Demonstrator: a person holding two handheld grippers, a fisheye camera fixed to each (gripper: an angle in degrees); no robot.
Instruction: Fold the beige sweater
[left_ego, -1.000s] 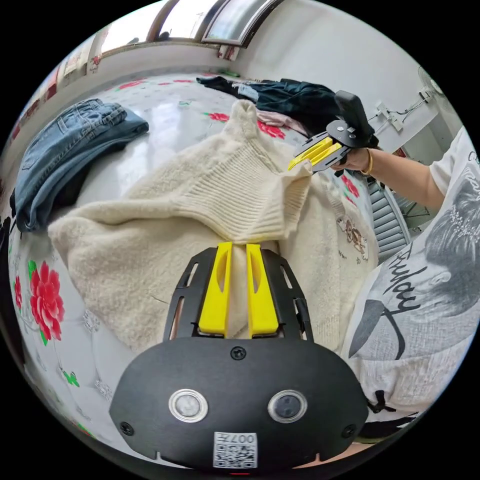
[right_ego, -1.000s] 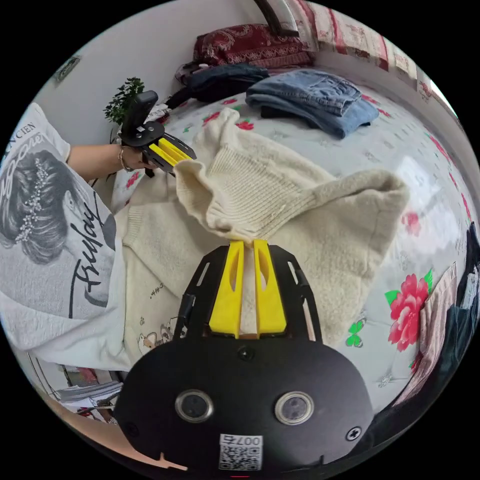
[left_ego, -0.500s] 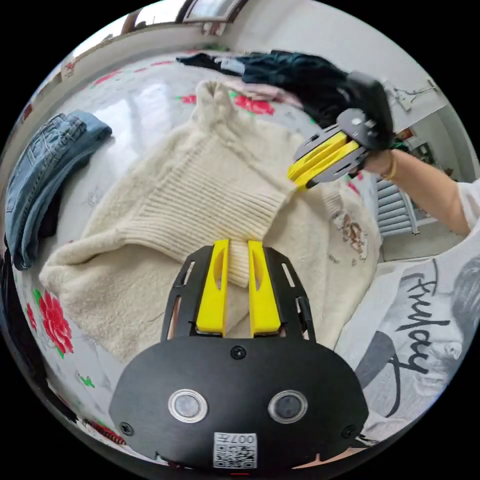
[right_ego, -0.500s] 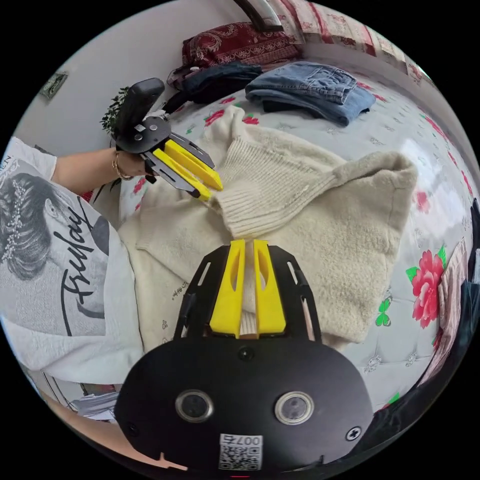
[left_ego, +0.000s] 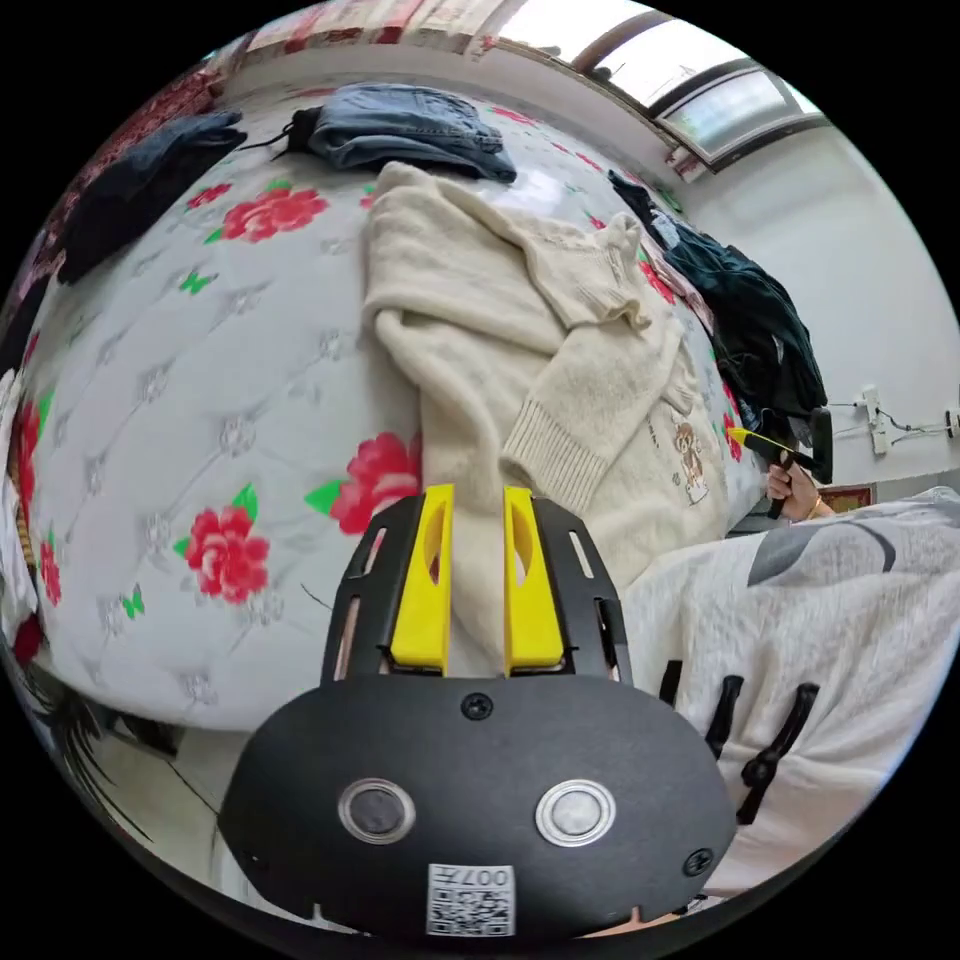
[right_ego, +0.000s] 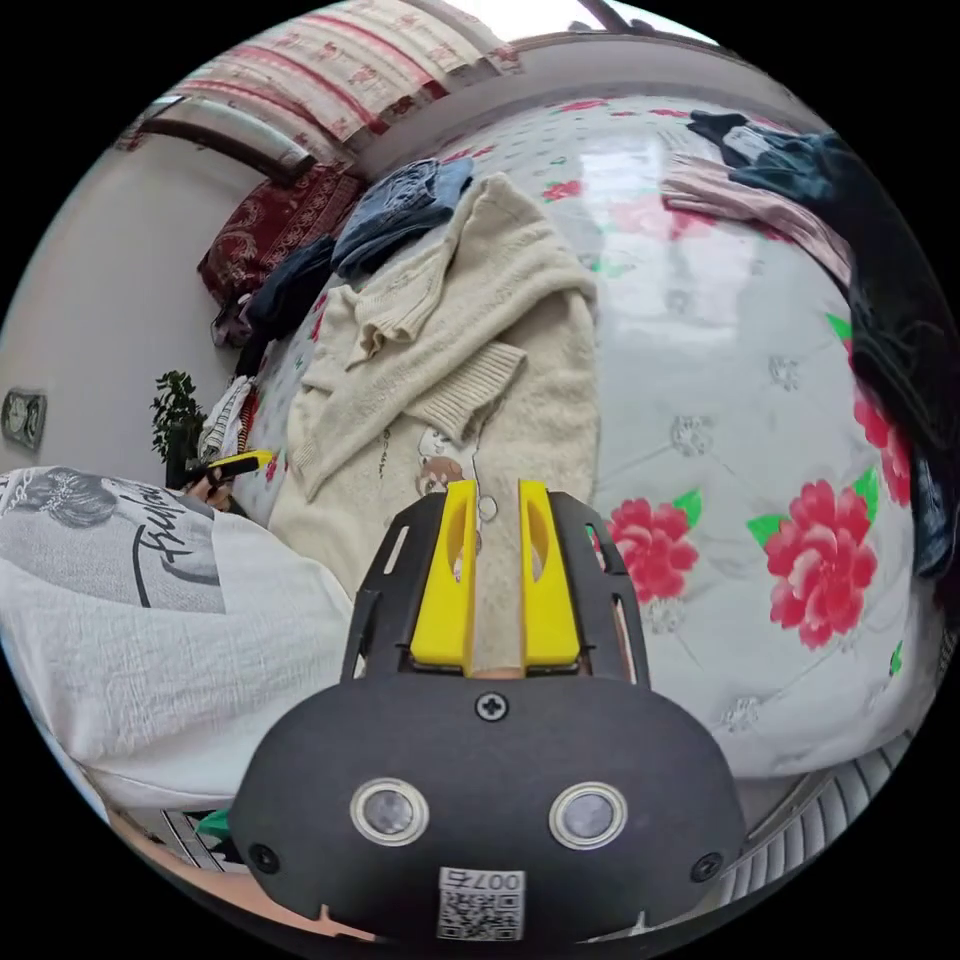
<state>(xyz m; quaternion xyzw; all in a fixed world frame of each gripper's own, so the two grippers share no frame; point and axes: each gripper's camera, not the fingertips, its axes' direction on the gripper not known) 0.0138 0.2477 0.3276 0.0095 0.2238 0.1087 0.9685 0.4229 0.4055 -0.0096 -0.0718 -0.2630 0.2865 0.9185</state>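
On the white quilted bed with red flowers (left_ego: 200, 400), the fuzzy beige knit sweater (left_ego: 470, 330) lies with both sleeves folded in, while the left gripper (left_ego: 477, 570) and right gripper (right_ego: 497, 575) hover empty, jaws slightly parted, so the hem fold looks next.

gripper tag (left_ego: 470, 899): QR code, digits above read "007", mirrored, last sign unclear
gripper tag (right_ego: 481, 903): same, "007" mirrored
shirt (right_ego: 160, 600): cursive print, partly hidden, unreadable
beige sweater (right_ego: 470, 330): no text
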